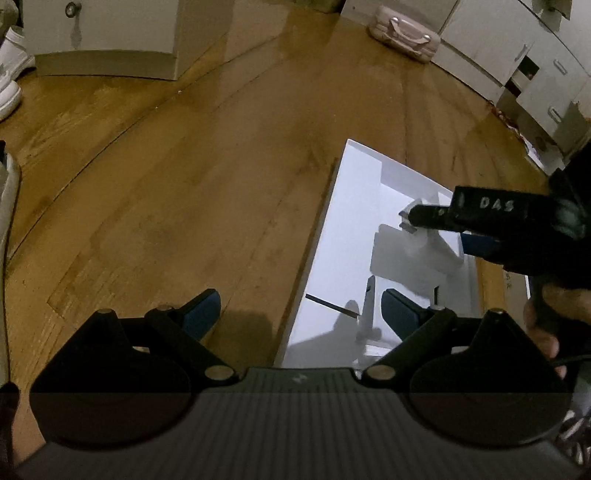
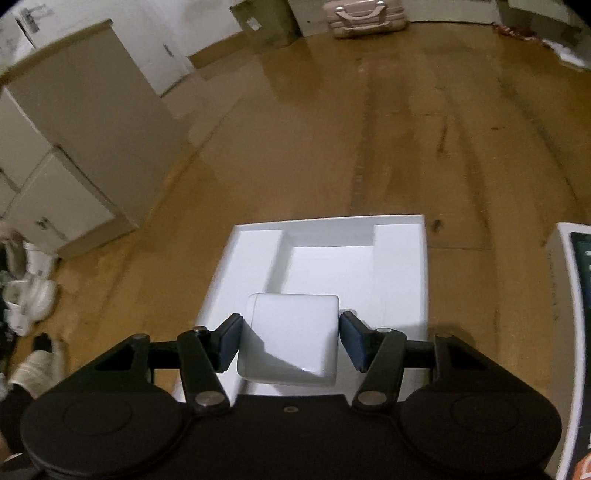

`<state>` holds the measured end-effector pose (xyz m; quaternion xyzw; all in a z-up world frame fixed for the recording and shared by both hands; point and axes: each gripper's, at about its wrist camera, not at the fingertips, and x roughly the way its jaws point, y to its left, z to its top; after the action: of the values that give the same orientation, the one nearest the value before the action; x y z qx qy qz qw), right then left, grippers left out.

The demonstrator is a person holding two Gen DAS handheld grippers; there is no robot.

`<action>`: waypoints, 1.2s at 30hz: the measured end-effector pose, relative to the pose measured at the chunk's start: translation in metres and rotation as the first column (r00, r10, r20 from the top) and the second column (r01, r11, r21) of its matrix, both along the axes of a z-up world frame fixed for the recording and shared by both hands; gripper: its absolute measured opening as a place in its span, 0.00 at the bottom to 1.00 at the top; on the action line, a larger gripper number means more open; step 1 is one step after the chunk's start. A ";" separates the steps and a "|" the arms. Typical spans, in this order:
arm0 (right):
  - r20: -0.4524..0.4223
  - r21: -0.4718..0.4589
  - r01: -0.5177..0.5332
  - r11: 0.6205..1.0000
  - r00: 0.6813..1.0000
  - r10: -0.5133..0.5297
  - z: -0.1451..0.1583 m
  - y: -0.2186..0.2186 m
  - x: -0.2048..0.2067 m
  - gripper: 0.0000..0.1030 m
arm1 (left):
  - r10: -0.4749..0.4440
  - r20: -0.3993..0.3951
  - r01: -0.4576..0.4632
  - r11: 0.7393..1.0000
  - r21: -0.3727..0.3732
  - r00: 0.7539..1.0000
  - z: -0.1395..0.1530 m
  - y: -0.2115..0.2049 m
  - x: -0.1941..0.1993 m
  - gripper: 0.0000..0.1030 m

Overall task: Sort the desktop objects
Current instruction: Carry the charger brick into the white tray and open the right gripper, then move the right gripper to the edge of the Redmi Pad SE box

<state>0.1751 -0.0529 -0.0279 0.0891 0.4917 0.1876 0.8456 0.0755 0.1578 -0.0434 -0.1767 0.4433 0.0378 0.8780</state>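
Note:
A white tray (image 1: 332, 236) with moulded compartments lies on the wooden floor. In the right wrist view the tray (image 2: 402, 273) is just ahead of my right gripper (image 2: 291, 338), whose blue pads sit on both sides of a white square charger block (image 2: 291, 332), held above the tray's near part. In the left wrist view the right gripper (image 1: 410, 221) reaches in from the right over the tray, with the white block (image 1: 402, 254) under it. My left gripper (image 1: 301, 314) is open and empty over the tray's near left edge. A thin dark stick (image 1: 332, 305) and a slim grey pen-like thing (image 1: 367, 314) lie in the tray.
A pink suitcase (image 2: 364, 16) lies far back on the floor. White cabinets (image 2: 74, 147) stand to the left, with white shoes (image 2: 29, 299) beside them. A white box with a dark printed top (image 2: 576, 295) lies at the right edge. Open wooden floor (image 1: 166, 184) lies left of the tray.

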 end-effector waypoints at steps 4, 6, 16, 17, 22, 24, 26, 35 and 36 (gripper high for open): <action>-0.026 0.007 0.011 1.000 1.000 -0.011 -0.009 -0.002 0.000 0.61 | -0.022 -0.006 0.022 0.999 0.039 1.000 0.002 -0.005 0.003 0.92; -0.017 0.013 0.008 1.000 1.000 -0.008 -0.012 -0.002 -0.003 0.62 | -0.025 -0.012 0.026 0.999 0.027 1.000 0.001 -0.004 0.003 0.92; 0.066 0.075 0.033 0.997 0.997 -0.038 0.036 -0.035 -0.018 0.74 | -0.057 0.001 0.057 0.997 -0.053 0.998 0.018 -0.014 0.002 0.92; 0.069 0.073 0.044 0.996 0.996 -0.049 0.042 -0.038 -0.019 0.74 | -0.068 0.002 0.068 0.996 -0.065 0.998 0.020 -0.017 0.003 0.92; 0.125 -0.027 0.013 1.000 0.992 -0.010 0.077 -0.053 -0.033 0.80 | -0.101 -0.089 0.089 0.987 -0.131 0.991 0.020 -0.039 0.008 0.95; 0.118 -0.062 -0.006 0.998 0.993 0.014 0.086 -0.062 -0.032 0.80 | -0.135 -0.076 0.120 0.978 -0.168 0.988 0.024 -0.054 0.009 0.95; 0.098 -0.093 -0.024 0.995 0.995 0.033 0.094 -0.075 -0.031 0.80 | -0.169 -0.051 0.155 0.966 -0.205 0.984 0.030 -0.071 0.010 0.95; -0.031 -0.248 0.021 0.968 0.999 -0.029 0.094 -0.164 -0.031 0.87 | -0.363 0.007 0.351 0.895 -0.275 0.932 0.038 -0.154 0.018 0.95; -0.036 -0.255 0.034 0.966 0.998 -0.044 0.091 -0.176 -0.036 0.87 | -0.377 0.005 0.364 0.892 -0.269 0.926 0.037 -0.160 0.020 0.95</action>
<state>0.1394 -0.2287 0.0634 -0.0065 0.5274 0.1044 0.8431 0.0955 -0.0025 -0.0063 -0.2038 0.4903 -0.1857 0.8268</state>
